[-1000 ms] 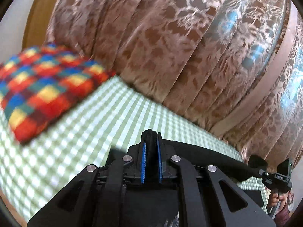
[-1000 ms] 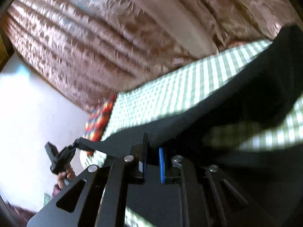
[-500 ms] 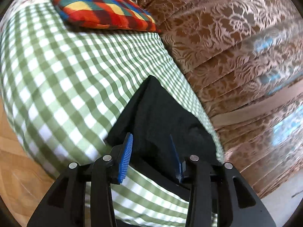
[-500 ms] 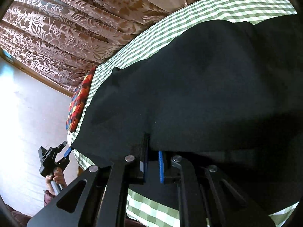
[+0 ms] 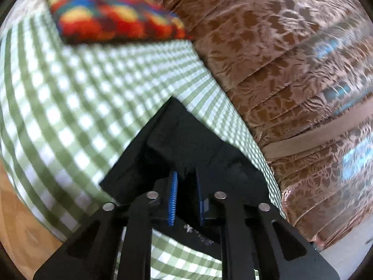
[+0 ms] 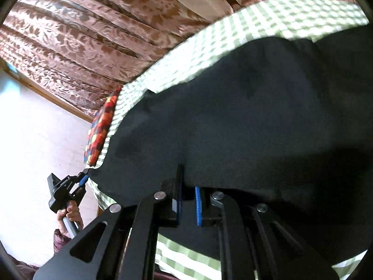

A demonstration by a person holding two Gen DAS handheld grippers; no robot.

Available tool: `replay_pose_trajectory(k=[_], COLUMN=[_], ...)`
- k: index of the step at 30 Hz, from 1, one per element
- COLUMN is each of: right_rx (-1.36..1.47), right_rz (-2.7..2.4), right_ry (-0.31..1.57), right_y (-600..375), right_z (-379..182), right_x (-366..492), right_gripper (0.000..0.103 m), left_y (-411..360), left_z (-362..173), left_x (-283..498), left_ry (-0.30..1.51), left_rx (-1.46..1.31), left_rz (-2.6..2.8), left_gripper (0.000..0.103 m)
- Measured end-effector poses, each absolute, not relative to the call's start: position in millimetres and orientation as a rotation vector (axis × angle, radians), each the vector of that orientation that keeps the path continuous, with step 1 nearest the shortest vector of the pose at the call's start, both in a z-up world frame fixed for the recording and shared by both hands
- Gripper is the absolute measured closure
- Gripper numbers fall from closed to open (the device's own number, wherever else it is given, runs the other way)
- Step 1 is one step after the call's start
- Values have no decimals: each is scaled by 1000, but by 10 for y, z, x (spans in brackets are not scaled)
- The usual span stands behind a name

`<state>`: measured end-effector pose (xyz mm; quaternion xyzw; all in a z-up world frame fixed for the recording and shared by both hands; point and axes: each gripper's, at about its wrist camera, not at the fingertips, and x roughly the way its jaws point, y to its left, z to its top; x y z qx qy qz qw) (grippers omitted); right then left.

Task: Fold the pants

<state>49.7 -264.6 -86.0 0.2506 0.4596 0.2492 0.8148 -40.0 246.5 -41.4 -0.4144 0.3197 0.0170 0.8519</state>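
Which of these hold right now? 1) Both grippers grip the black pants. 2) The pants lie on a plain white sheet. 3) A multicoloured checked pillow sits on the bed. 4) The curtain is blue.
1) True: the left gripper and the right gripper are each shut on the pants.
2) False: the sheet is green-and-white checked.
3) True: the pillow.
4) False: the curtain is brown, floral-patterned.

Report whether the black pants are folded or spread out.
Partly folded: the black fabric pants show a doubled layer at one end, while lying broadly spread over the green checked bedsheet.
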Motion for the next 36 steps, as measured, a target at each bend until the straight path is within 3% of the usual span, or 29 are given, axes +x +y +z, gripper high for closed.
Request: replay_pose_trajectory(k=[6,11,18,21,22,23,25,26,27,28,33,36], right_rx=[472,349,328,314,340,364,390,413,443,458,609,708], right_rz=[589,618,585,576,580,588,629,658,665,651,422,171], right_ry=[928,1007,1060,1087,1093,1095,1088,1092,1083,1061,918,843], right_y=[-2646,-2488,-2459,-2381,-2405,-2430,-2482,-2519,-2598,-2682,-3498,-4107], right_z=[-604,-796,-1020,-1094,-1125,-1133,-1109,-1094,-1071,-1032,-836,-838], right_x=[281,41,63,125,142,151,160,166,164,155,152,171], right_gripper=[96,97,97,97,96,95,90,66,52,47,47,53], left_y=[2470,2583,2592,2609,2640,2712,2822,2868,2882,2860,2203,1689], left_z=[-332,-694,-787,-873,-878,-869,-797,-735,-683,-604,-383,-466], left_x=[-506,-551,-614,-609,-625,-674,-766,-807,-830,-835,-495,-257], left_ry=[664,723,744,784,787,785,767,753,737,709,684,740], left_rx=[-741,-789,-750,-741,-755,-782,-770,-752,-740,-727,-581,-507], left_rz=[13,45,47,68,77,98,186,230,250,243,-5,-170], left_gripper=[91,91,91,84,72,63,63,63,63,63,63,63])
